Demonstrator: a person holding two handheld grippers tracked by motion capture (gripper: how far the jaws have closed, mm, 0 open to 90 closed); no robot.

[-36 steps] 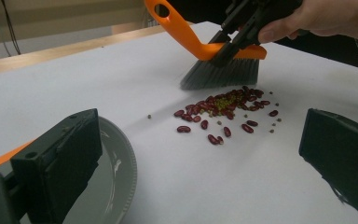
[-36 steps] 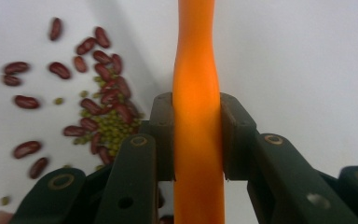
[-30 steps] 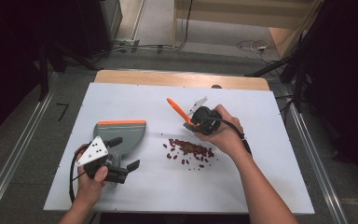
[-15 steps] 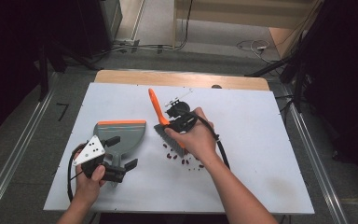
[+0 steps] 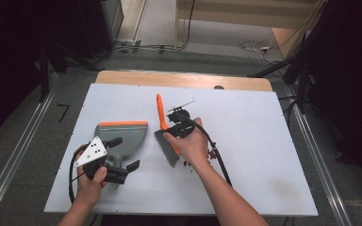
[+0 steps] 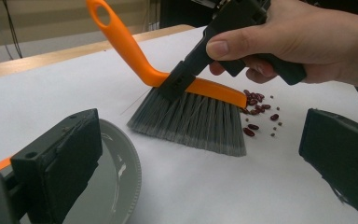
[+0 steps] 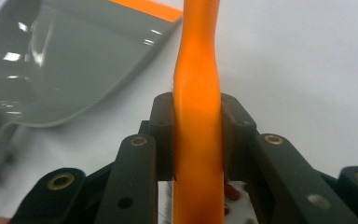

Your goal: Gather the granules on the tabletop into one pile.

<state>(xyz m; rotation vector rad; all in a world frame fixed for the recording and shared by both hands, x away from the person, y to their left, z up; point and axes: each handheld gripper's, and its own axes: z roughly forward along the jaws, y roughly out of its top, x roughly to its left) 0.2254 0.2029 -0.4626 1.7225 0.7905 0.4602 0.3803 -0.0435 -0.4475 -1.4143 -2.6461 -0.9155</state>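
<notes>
A brush with an orange handle (image 5: 159, 109) and grey bristles (image 6: 193, 122) stands on the white table, bristles down. My right gripper (image 5: 170, 128) is shut on that handle (image 7: 198, 116), with the hand wrapped round it. Small red beans (image 6: 256, 100) lie scattered just behind the bristles, and near the wrist as beans (image 5: 212, 153) in the high view. A grey dustpan with an orange lip (image 5: 122, 135) lies flat to the left of the brush. My left gripper (image 5: 125, 153) sits at the pan's near end, jaws wide apart with nothing between them; the pan's rim (image 6: 121, 172) shows under one jaw.
The white table sheet (image 5: 264, 141) has bare room to the right and at the front. A wooden strip (image 5: 184, 79) runs along the far edge. The right gripper's black cable (image 5: 219, 157) trails along the forearm. Metal rails (image 5: 19, 155) flank the table.
The right gripper has carried the brush leftward across the beans toward the dustpan, and the handle now points away from me. The left gripper has stayed put.
</notes>
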